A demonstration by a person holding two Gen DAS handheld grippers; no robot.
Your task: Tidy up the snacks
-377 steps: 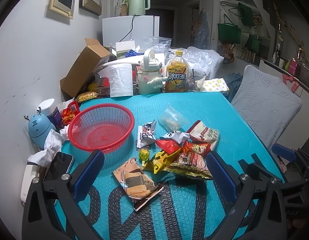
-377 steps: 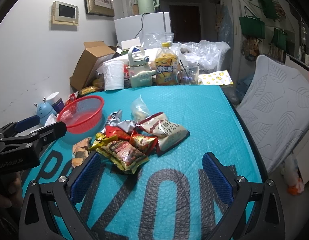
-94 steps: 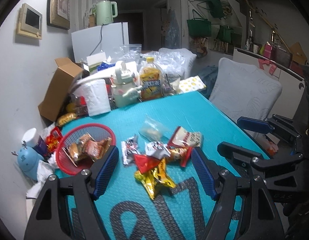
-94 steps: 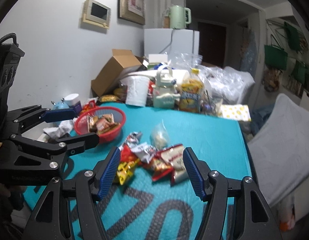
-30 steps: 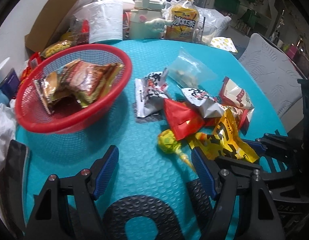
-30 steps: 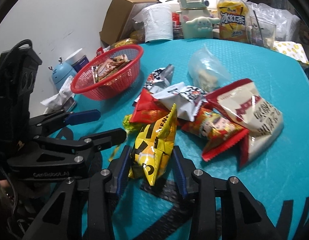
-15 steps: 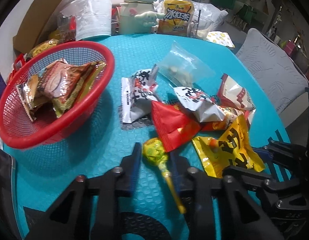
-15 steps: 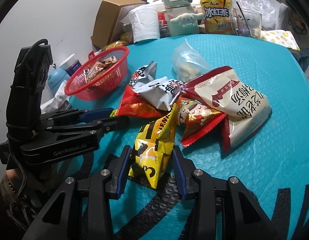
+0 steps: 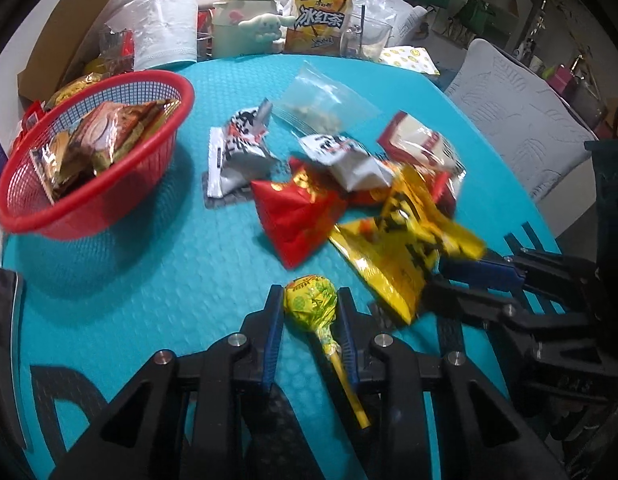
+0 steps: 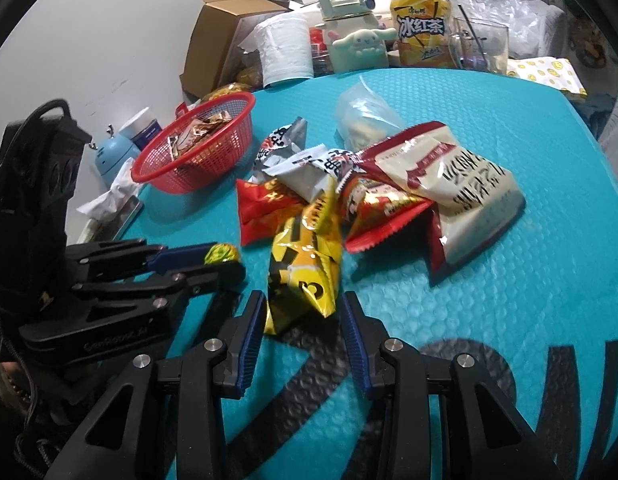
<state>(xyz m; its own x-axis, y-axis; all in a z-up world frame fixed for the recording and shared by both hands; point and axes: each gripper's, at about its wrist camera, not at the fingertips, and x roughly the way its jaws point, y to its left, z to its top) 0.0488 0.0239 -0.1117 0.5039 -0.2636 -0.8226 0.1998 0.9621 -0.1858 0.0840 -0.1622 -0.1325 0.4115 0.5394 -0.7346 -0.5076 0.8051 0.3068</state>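
Note:
On the teal table mat, my left gripper [image 9: 311,300] is shut on a lollipop [image 9: 311,302] in a green-yellow wrapper, its stick trailing back between the fingers. In the right wrist view that left gripper [image 10: 225,260] is at the left with the lollipop [image 10: 221,254] at its tips. My right gripper [image 10: 303,304] is closing tight on a yellow packet [image 10: 305,264], with both pads against its lower end. The red basket [image 9: 177,84] at the left holds a few packets. Loose snacks lie in a pile: a red packet [image 9: 297,216], white packets [image 9: 237,152], a clear bag [image 9: 321,104].
A big white-and-red packet [image 10: 457,184] lies right of the pile. Along the far edge stand a paper roll [image 9: 169,32], a cream jug [image 9: 245,20], an iced-tea bottle [image 9: 319,20], a glass [image 10: 477,44] and a cardboard box [image 10: 221,28]. A grey chair [image 9: 521,120] is at the right.
My left gripper went from wide open to shut on the lollipop. The right gripper squeezed tighter on the yellow packet, which has come away from the pile towards me.

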